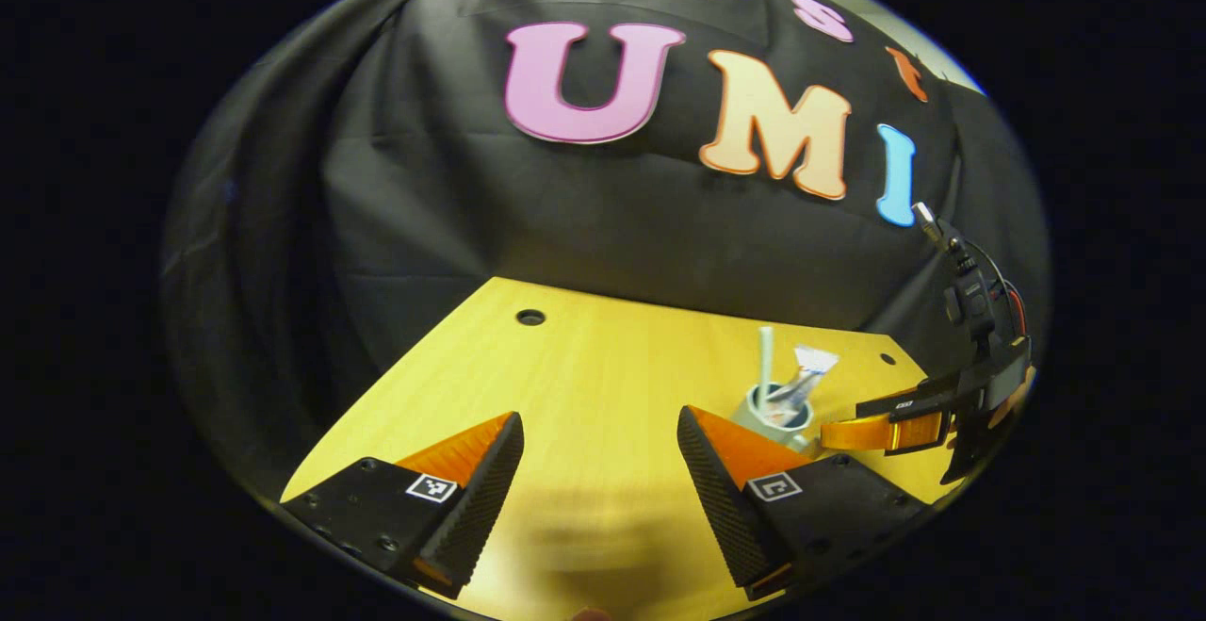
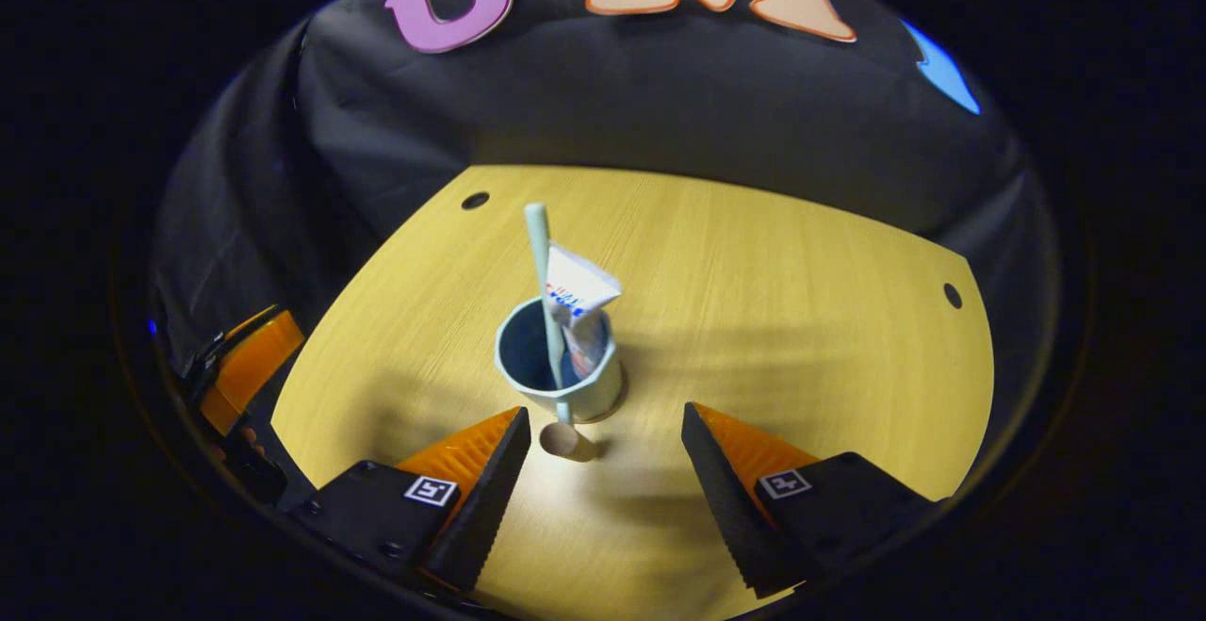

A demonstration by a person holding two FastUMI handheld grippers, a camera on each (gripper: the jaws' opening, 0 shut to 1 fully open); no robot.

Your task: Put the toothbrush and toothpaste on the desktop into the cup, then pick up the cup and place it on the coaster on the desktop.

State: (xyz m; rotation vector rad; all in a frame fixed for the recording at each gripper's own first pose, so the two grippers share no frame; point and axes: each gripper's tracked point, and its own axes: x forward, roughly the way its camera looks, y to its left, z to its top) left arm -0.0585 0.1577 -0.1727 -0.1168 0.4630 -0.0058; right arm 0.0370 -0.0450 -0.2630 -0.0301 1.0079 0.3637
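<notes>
Black fingers [image 2: 485, 498] with ridged pads, orange backs, square tags.

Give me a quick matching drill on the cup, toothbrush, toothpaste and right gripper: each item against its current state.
Items:
1. cup
2. toothbrush
3. toothpaste
4. right gripper

States:
A. crimped end up, leaning on the rim
B. open, holding nothing
C. standing on the table
D. thin pale handle sticking up highest

Pairs: 1-C, 2-D, 3-A, 4-B
</notes>
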